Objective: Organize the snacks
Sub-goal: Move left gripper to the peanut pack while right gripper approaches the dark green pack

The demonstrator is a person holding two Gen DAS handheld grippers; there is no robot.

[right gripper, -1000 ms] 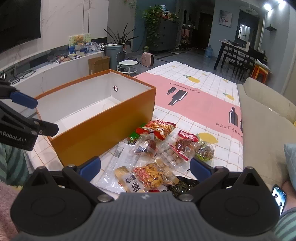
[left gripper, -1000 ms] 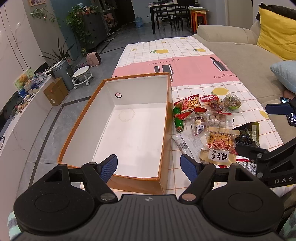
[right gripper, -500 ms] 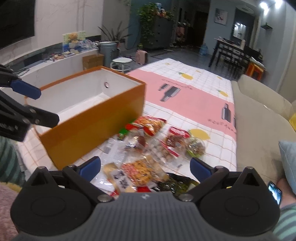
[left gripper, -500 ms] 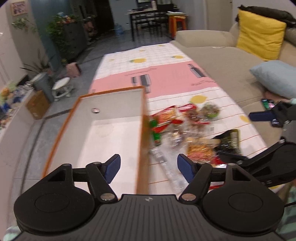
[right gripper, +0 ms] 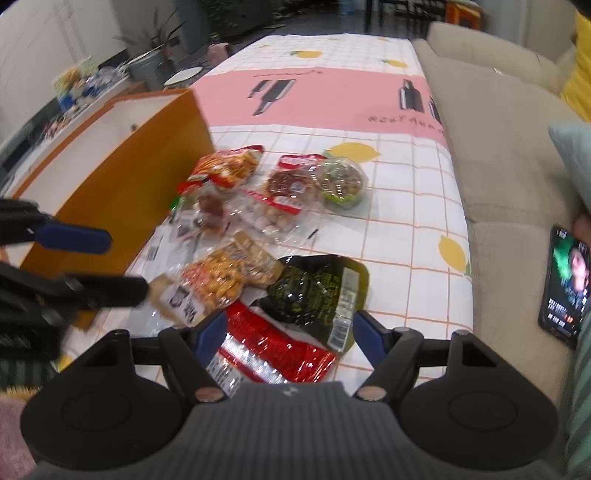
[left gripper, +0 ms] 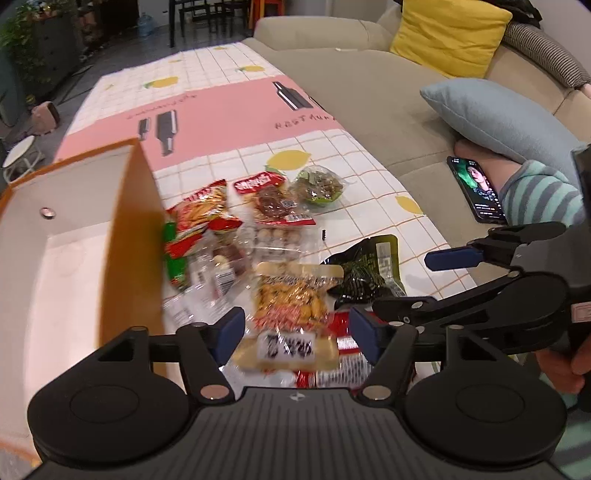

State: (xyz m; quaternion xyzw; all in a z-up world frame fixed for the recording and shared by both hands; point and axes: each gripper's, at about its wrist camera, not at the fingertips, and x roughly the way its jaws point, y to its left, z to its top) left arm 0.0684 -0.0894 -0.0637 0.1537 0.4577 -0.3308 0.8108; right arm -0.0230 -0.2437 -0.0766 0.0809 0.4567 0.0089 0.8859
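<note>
Table (left gripper: 362, 155): box (left gripper: 125, 236) at left edge, open top, nothing seen inside. Snack packs (left gripper: 288, 295) heaped just right of box wall, mid-table toward near edge. Far half bare cloth. Sofa (left gripper: 369, 92) along right edge; phone (left gripper: 476, 188) on seat, pillow (left gripper: 495, 118) behind it.

A long low table is covered by a cloth (left gripper: 229, 110) checked in white with a pink band and printed lemons. Along one side a beige sofa (left gripper: 354, 74) is set, on which a yellow cushion (left gripper: 450, 33) and a pale blue cushion (left gripper: 495, 118) are laid. Farther off, a dark tiled floor (left gripper: 92, 70), dark dining chairs (left gripper: 207, 14), leafy plants (left gripper: 33, 40) and a small round stool (left gripper: 20, 155) are seen.
</note>
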